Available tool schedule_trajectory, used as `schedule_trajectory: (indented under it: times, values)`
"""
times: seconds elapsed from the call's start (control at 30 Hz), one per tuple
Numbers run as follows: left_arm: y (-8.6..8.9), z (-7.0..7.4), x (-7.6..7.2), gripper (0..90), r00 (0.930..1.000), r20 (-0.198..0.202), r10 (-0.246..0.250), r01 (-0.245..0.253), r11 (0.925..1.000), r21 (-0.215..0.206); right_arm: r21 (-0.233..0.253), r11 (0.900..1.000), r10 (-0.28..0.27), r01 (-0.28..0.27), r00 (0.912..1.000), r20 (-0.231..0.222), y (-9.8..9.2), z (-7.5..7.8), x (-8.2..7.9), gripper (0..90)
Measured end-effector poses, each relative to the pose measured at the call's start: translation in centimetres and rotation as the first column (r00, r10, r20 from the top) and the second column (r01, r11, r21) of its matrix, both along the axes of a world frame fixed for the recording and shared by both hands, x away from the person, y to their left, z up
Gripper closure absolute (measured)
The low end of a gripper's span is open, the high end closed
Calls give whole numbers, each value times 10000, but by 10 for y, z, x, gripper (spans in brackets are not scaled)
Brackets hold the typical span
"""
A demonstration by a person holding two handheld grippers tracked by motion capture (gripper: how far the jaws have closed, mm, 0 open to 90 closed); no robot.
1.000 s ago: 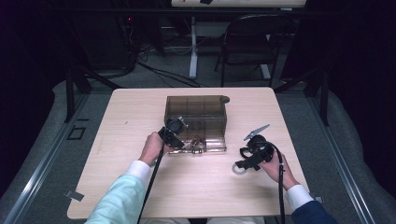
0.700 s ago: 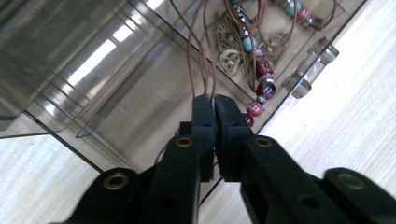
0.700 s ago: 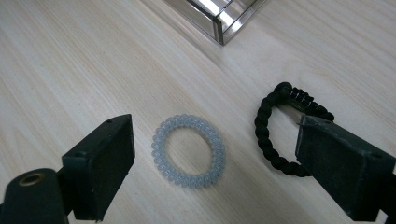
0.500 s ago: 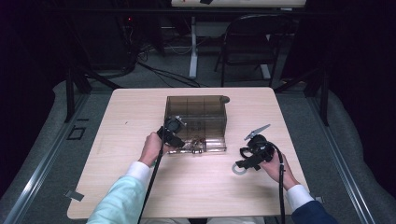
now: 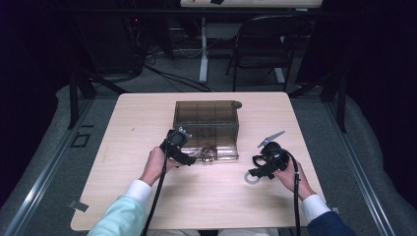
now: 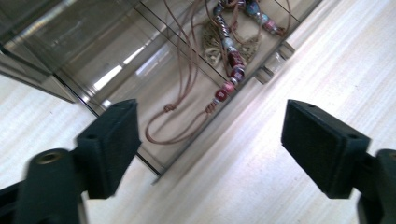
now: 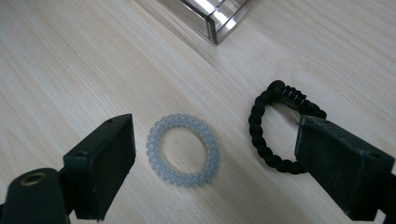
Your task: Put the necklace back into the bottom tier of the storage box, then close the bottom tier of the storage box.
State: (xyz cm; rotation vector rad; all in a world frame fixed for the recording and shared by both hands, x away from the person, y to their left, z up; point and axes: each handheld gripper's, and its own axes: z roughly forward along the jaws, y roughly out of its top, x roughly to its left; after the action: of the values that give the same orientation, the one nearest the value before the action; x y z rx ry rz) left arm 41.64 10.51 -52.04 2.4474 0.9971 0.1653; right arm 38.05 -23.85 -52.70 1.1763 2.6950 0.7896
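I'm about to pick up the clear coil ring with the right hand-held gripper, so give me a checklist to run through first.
1. Right hand-held gripper jaws open: ok.
2. Translucent pale spiral hair ring between the jaws: ok, nearer one jaw.
3. Ring flat on the light wooden table: ok.
4. Black braided cord bracelet out of the closing path: not ok, one jaw overlaps it.
5. Left hand-held gripper open over the smoky clear plastic organiser box, away from the ring: ok.

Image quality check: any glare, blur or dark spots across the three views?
High view: room dark, only the table lit. Left gripper view: glare streaks on the clear organizer box, near jaws soft. Right gripper view: coil hair tie and black bracelet sharp, evenly lit.
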Motion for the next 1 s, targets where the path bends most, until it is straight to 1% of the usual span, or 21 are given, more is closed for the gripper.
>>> schedule_trajectory:
  times: [0.07, 0.13, 0.17, 0.2, 0.23, 0.27, 0.47, 0.5, 0.53, 0.57, 0.63, 0.67, 0.77, 0.83, 0.9, 0.97, 1.0]
  values:
    - [1, -1, -4, 176, 10000, 8, -3, 3, 10000, 43, 45, 10000, -23, 23, 10000, 6, 0, 0, 0, 119]
    - [1, -2, -6, 168, 10000, 26, 6, -7, 10000, 35, 2, 10000, -51, 51, 10000, 22, 0, 0, 0, 119]
    - [2, -4, -9, 165, 10000, 25, 7, -7, 10000, -25, -76, 10000, -40, 40, 10000, 13, 0, 0, 0, 119]
    - [3, -5, -11, 163, 10000, 23, 26, -26, 10000, -17, -100, 9999, -37, 37, 10000, 0, 0, 0, 0, 120]
    - [3, -6, -13, 162, 10000, 29, 32, -32, 10000, -55, -25, 10000, -85, 85, 10000, 3, 0, -1, 0, 120]
    - [3, -7, -14, 160, 10000, 36, 40, -40, 10000, -37, -98, 9999, -83, 83, 10000, -39, -1, 0, 0, 120]
    - [4, -7, -20, 157, 9999, 99, 42, -40, 9998, -173, -48, 9998, -206, 206, 9998, 30, -1, 0, 0, 123]
    - [3, -8, -21, 157, 10000, 82, 53, -52, 9998, -197, -105, 9997, -202, 202, 9998, 39, -1, 0, 0, 123]
    - [2, -8, -22, 156, 10000, 83, 5, -4, 9998, -190, 66, 9993, -364, 364, 9993, 95, 1, -2, -1, 124]
    - [2, -9, -22, 156, 10000, 80, 5, -3, 9998, -196, -157, 9998, -147, 147, 9999, -12, 0, -1, 0, 124]
    - [1, -9, -23, 156, 10000, 91, -25, 27, 9998, -176, -95, 9998, -200, 200, 9998, 23, 0, -1, -1, 125]
    - [0, -9, -23, 156, 10000, 94, -20, 22, 9998, -220, -183, 9997, -137, 137, 9999, 7, 0, -1, -1, 125]
    - [-1, -10, -24, 156, 9999, 76, -88, 89, 9998, -192, -103, 9998, -169, 170, 9999, 29, -2, 0, -1, 125]
    - [-1, -12, -24, 156, 10000, 9, -21, 22, 9998, -216, -150, 9997, -185, 185, 9998, 41, -2, 0, 0, 126]
    - [-1, -12, -26, 156, 10000, 39, 9, -8, 9997, -244, -91, 9998, -175, 176, 9998, 53, -1, 0, -1, 126]
    - [-1, -12, -28, 157, 10000, 75, -16, 18, 9996, -282, -176, 9997, -140, 142, 9999, 81, -1, 0, 0, 126]
    - [-2, -11, -29, 157, 9999, 119, 1, 2, 9997, -227, -195, 9997, -139, 140, 9999, 74, -1, 0, 0, 126]
